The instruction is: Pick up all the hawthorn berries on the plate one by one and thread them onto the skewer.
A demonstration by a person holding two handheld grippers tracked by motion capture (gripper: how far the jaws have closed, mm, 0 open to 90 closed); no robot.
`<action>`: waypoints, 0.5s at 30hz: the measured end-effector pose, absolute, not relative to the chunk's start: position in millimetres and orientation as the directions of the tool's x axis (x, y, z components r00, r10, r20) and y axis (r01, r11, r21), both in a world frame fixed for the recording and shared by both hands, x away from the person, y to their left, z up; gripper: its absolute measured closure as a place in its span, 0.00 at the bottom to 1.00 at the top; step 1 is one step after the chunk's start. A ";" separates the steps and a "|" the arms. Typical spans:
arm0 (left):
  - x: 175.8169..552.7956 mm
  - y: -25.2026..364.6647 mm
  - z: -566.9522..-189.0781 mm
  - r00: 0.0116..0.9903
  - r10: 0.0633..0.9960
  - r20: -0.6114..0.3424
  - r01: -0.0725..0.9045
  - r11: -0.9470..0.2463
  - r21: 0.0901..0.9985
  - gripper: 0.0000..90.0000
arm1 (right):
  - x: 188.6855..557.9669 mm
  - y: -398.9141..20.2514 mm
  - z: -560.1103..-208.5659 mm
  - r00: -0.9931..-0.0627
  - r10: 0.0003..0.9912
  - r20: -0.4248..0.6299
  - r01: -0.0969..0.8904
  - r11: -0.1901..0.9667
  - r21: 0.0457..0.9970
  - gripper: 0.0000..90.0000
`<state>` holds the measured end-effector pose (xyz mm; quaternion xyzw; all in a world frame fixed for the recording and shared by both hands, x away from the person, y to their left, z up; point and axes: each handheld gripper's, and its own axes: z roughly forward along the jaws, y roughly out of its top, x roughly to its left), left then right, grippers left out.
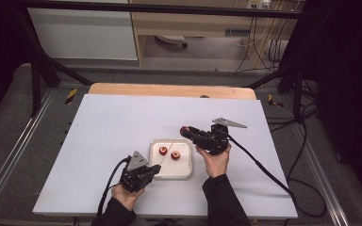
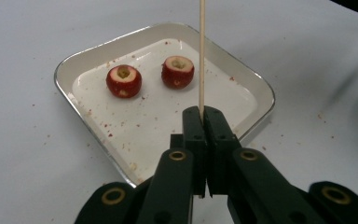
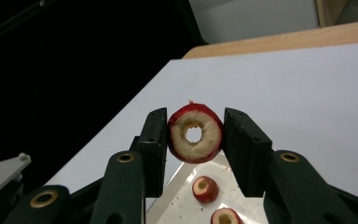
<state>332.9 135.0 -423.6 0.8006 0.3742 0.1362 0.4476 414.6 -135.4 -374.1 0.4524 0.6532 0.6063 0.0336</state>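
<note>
The fingers (image 2: 193,135) of the left gripper (image 2: 203,112) are pressed together on a thin wooden skewer (image 2: 202,51), which stands up from them and crosses above the near side of the white tray (image 2: 256,84). The right gripper (image 3: 195,135) pinches a cored red fruit (image 3: 195,133) between its pads, the hole through its middle facing that gripper's camera; it hangs above the tray's far right corner. Two more cored fruits (image 2: 123,80) (image 2: 177,71) lie side by side in the tray. The tray sits on the white table (image 1: 113,127).
</note>
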 end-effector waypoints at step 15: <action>337.0 120.4 -422.3 0.658 0.736 -0.159 0.491 -0.259 0.832 0.98 | 415.0 -130.3 -381.5 -0.568 0.611 0.551 0.494 -0.282 0.822 0.69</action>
